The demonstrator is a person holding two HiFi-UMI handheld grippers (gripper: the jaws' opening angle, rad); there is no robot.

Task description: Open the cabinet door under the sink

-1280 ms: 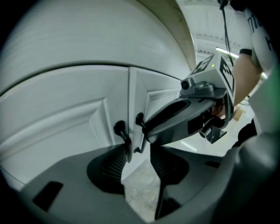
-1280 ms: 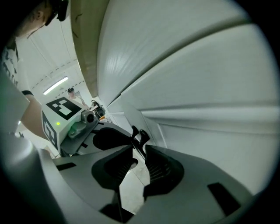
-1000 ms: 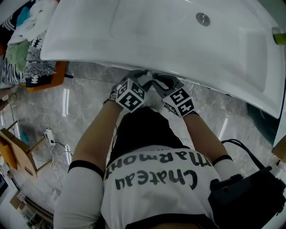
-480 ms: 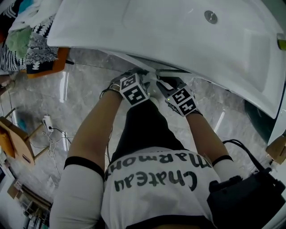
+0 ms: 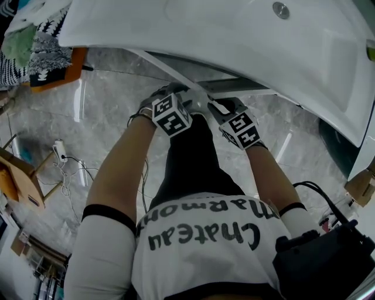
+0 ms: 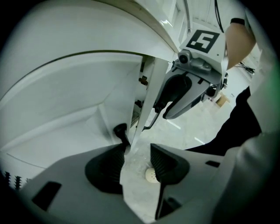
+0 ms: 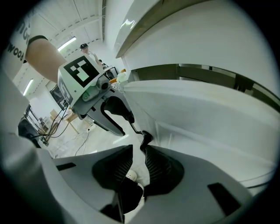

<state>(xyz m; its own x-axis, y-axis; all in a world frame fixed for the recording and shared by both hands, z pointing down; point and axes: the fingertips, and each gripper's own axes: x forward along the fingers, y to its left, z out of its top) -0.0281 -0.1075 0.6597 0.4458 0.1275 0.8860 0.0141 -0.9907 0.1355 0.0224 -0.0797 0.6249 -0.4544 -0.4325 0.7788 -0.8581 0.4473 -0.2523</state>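
Clothes pile [image 5: 35, 53], marble flr [image 5: 111, 99], cables [image 5: 71, 171], blk bag [image 5: 328, 258]

The sink [image 5: 234, 41] spans the far side of the head view, with its drain [image 5: 280, 10] set toward the basin's right end. Beneath the sink's near edge, the cabinet's left door [image 5: 167, 69] and right door [image 5: 240, 87] stand swung out over the floor [image 5: 105, 111], their free edges close together near the middle. A heap of clothes [image 5: 35, 47] lies beyond the sink's left end, a stool-like frame [image 5: 20, 181] stands on the floor at the left with a plug strip [image 5: 58, 149] just right of it, and a bag [image 5: 328, 258] sits at the person's right side.
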